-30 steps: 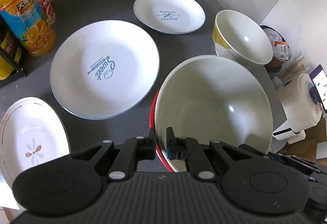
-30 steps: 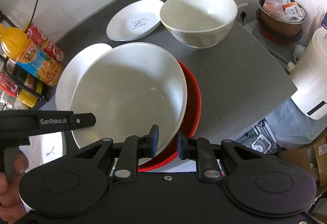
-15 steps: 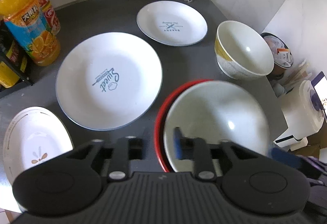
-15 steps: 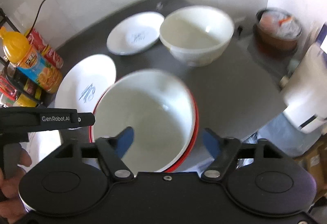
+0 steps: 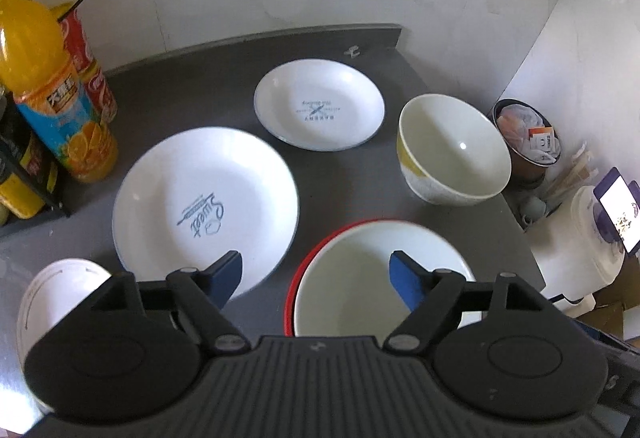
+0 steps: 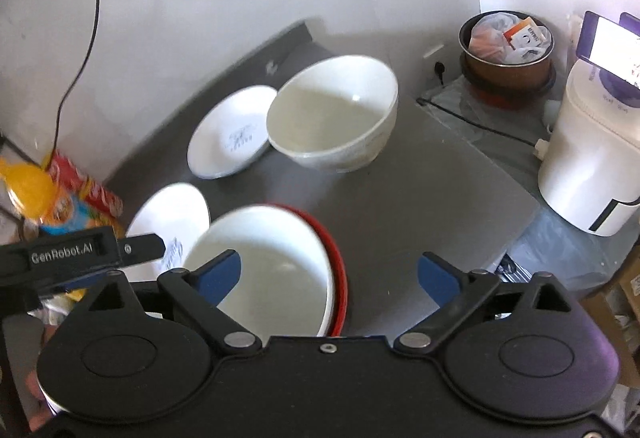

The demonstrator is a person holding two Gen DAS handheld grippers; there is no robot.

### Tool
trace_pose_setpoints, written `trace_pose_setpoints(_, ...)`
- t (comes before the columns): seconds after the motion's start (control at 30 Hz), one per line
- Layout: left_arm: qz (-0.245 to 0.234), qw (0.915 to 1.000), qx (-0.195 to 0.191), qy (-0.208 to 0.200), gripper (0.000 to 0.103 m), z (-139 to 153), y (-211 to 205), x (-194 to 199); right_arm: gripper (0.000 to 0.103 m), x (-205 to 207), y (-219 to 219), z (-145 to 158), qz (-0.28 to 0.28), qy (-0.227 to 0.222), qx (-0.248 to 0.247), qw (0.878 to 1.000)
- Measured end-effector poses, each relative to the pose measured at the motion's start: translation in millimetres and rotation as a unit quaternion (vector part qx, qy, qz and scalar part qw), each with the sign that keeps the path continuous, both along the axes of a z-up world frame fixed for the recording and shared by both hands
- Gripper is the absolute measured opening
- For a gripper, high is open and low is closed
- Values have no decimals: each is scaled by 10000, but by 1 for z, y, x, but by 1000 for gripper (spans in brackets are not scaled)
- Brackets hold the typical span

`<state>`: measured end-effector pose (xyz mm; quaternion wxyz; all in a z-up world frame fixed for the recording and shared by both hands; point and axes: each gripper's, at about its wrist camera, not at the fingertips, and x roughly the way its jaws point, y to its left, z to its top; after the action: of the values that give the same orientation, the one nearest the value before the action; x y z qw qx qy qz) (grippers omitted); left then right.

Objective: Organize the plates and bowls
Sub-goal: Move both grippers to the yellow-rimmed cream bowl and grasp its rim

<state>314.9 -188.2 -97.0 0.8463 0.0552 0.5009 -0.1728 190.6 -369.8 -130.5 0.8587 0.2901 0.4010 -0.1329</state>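
A large white bowl (image 5: 372,278) (image 6: 272,274) sits nested in a red bowl (image 5: 316,250) (image 6: 334,250) on the grey counter (image 5: 192,94). My left gripper (image 5: 318,274) hangs open above its near rim, holding nothing. My right gripper (image 6: 328,272) is open too, raised over the same stack. A big white plate (image 5: 206,198) (image 6: 168,222) lies left of the stack, a smaller plate (image 5: 320,110) (image 6: 232,130) behind it. A cream bowl (image 5: 454,150) (image 6: 334,118) stands at the right. A patterned white plate (image 5: 52,290) shows at the lower left.
An orange juice bottle (image 5: 52,94) and red cans (image 5: 88,62) stand by a black rack (image 5: 24,174) at the left. Past the counter's right edge are a brown pot (image 6: 508,50), a white appliance (image 6: 592,166) and a phone (image 6: 612,46). A person's hand (image 6: 36,394) holds the left gripper.
Both grippers let go of the white bowl, which now rests inside the red bowl. Their jaws opened wide and both pulled up and back from the stack.
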Motion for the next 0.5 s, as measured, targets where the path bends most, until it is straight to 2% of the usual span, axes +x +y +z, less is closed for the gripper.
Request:
trace_pose_setpoints(0.33, -66, 9999, -80, 15, 80, 0, -22, 31, 96, 25, -30, 0, -199, -31, -7, 9998)
trace_pose_setpoints(0.5, -328, 9994, -91, -41, 80, -5, -43, 56, 96, 48, -52, -6, -421, 33, -31, 9991)
